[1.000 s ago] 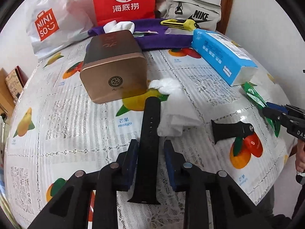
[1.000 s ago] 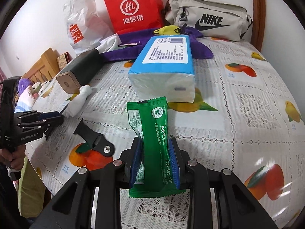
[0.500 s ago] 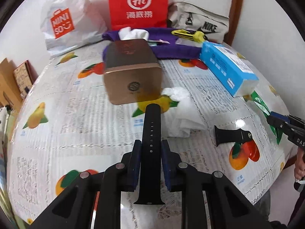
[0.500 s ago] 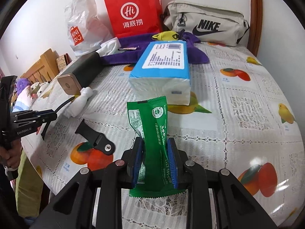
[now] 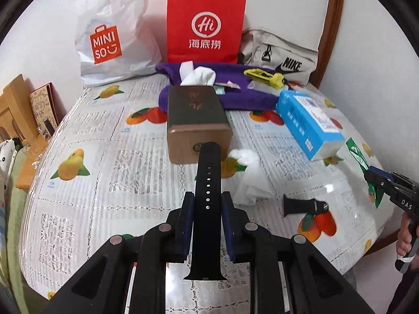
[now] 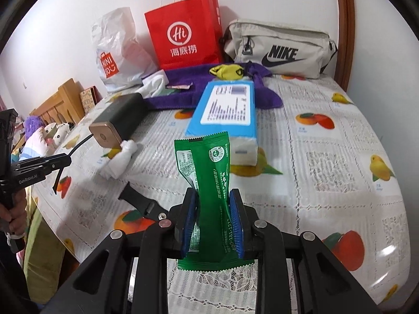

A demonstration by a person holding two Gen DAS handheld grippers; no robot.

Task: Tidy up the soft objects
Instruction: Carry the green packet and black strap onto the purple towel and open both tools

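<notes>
My left gripper (image 5: 207, 206) is shut on a black watch strap (image 5: 208, 172) with small holes and holds it lifted above the table; it also shows at the left of the right wrist view (image 6: 62, 161). My right gripper (image 6: 213, 209) is shut on a green snack packet (image 6: 209, 172), held upright above the table; it shows at the right edge of the left wrist view (image 5: 371, 175). A second short black strap piece (image 5: 303, 205) lies on the tablecloth. A crumpled white tissue (image 5: 250, 175) lies beside a bronze box (image 5: 197, 120).
A blue tissue pack (image 5: 309, 123), purple cloth (image 5: 243, 91) with a yellow item (image 5: 264, 74), red paper bag (image 5: 205, 27), white Miniso bag (image 5: 112, 34) and beige Nike bag (image 5: 280, 56) sit toward the back of the fruit-print table (image 5: 104, 162). Wooden furniture (image 5: 13, 107) stands at left.
My left gripper closed on the black strap and lifted it off the table. My right gripper rose a little with the green packet.
</notes>
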